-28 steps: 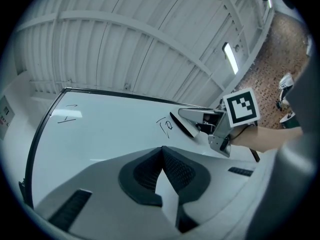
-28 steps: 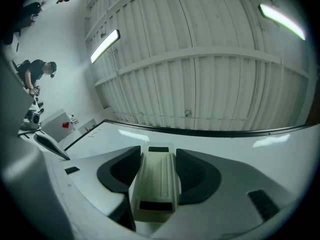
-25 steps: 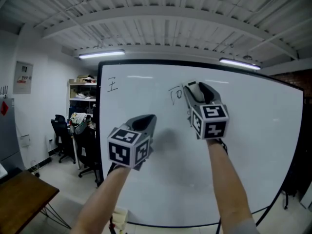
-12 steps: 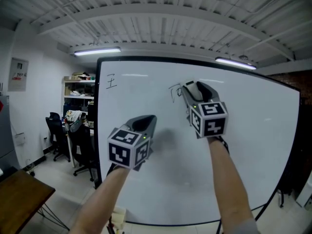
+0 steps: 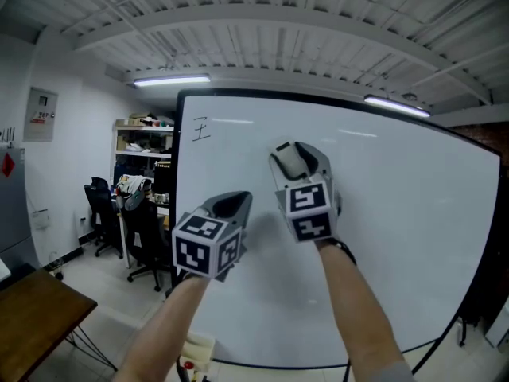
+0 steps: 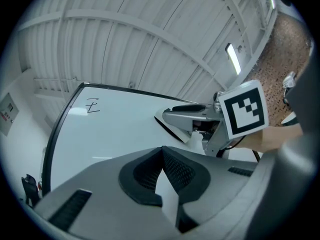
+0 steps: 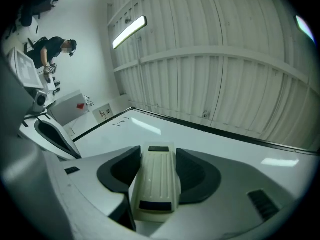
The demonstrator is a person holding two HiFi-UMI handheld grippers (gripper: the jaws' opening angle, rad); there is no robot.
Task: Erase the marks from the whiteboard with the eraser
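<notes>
Your right gripper (image 5: pixel 293 159), w/ the eraser (image 7: pixel 157 182) clamped in it, has slid left across the whiteboard (image 5: pixel 398 237) onto the middle scribble, which no longer shows. Prob wiped, maybe just covered. One small mark (image 5: pixel 201 130) remains top-left, well apart from the eraser w/ nothing in the way. Left gripper (image 5: pixel 233 203) hangs pinched shut & empty, and chairs (image 5: pixel 103 213) sit off the board's left edge.

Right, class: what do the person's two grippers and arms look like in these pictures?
The left gripper and right gripper are grey moulded shells with dark, textured fingers. Each carries a white cube printed with black square markers. No sleeves show on the forearms.
</notes>
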